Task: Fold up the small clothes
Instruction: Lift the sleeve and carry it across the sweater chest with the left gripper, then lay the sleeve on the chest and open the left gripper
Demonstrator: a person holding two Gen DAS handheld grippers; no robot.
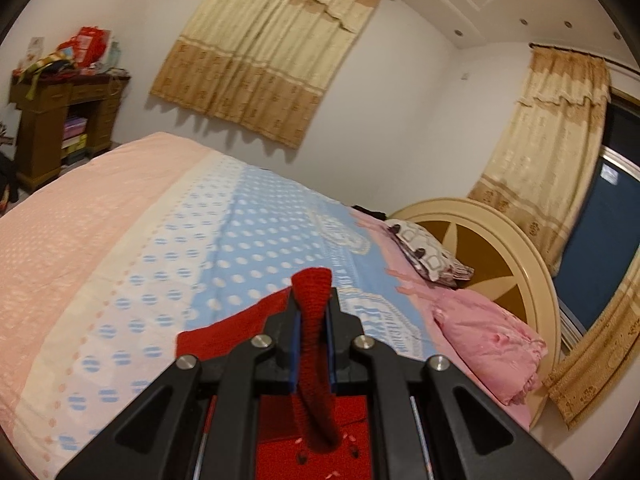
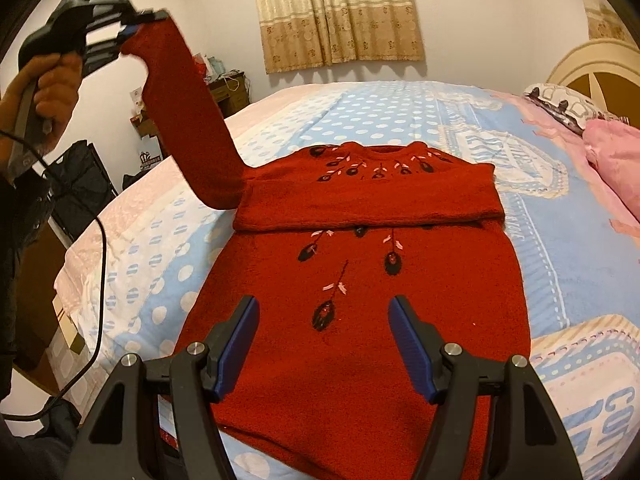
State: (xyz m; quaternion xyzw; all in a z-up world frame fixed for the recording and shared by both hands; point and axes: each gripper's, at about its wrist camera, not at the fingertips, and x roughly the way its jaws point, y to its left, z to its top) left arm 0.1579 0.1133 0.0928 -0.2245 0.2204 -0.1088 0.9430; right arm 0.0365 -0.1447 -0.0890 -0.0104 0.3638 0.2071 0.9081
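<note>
A red knitted sweater with dark flower embroidery lies flat on the bed, neck away from me. One sleeve lies folded across its chest. The other sleeve is lifted up and to the left, its cuff pinched in my left gripper, held by a hand. In the left wrist view that gripper is shut on the red cuff, which sticks out past the fingertips. My right gripper hovers open over the sweater's lower body, nothing between its blue pads.
The bed has a blue, white and pink dotted cover. A pink pillow and a patterned pillow lie by the round headboard. A wooden cabinet stands past the bed's far end. A black cable hangs at the left.
</note>
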